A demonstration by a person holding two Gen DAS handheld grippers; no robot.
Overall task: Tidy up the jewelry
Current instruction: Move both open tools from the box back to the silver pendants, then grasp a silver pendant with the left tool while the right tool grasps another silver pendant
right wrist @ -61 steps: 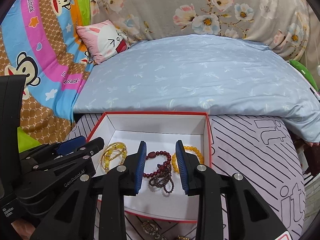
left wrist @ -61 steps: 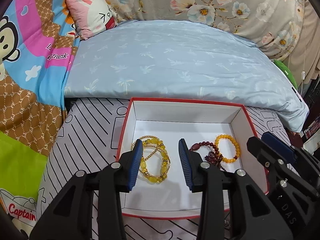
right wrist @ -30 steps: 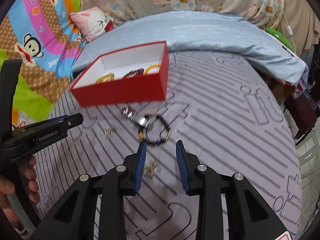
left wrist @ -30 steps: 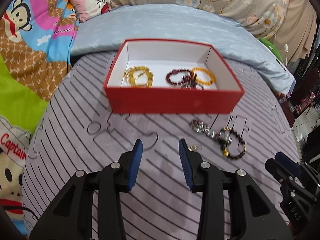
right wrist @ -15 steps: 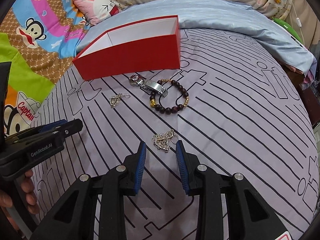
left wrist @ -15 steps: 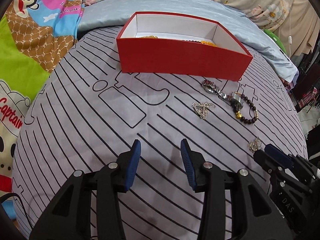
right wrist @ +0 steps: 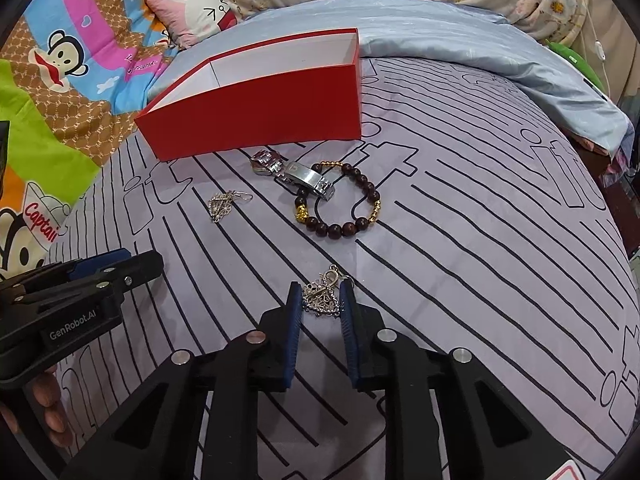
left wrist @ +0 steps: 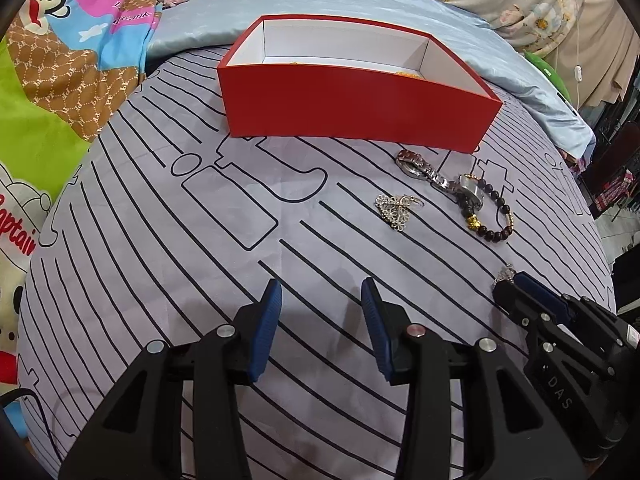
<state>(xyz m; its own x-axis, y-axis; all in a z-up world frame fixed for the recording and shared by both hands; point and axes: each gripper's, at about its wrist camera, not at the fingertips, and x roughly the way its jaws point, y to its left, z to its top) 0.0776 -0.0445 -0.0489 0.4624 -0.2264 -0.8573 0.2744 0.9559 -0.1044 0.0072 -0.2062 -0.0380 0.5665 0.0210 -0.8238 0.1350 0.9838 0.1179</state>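
A silver filigree earring [right wrist: 320,300] lies on the striped cloth between the pads of my right gripper [right wrist: 320,286], whose jaws are closing on it; the earring still rests flat. A second silver earring [right wrist: 222,205] lies further left. Beyond sit a steel link bracelet [right wrist: 304,178] and a dark bead bracelet [right wrist: 348,228], overlapping. The red box [right wrist: 260,112] stands behind them; its contents are almost hidden by the near wall. My left gripper [left wrist: 320,286] is open over bare cloth with nothing between its pads. The other earring [left wrist: 396,208] lies ahead to its right.
A grey cloth with black lines [left wrist: 160,240] covers the bed. A light blue quilt [right wrist: 460,40] lies behind the box, and a cartoon blanket [left wrist: 60,60] runs along the left. A hand [right wrist: 44,400] holds the left tool. The bed drops off at right.
Both grippers drew back from the box and sank toward the cloth. The right jaws have narrowed around the silver earring, which now lies between its pads. The left jaws stay apart.
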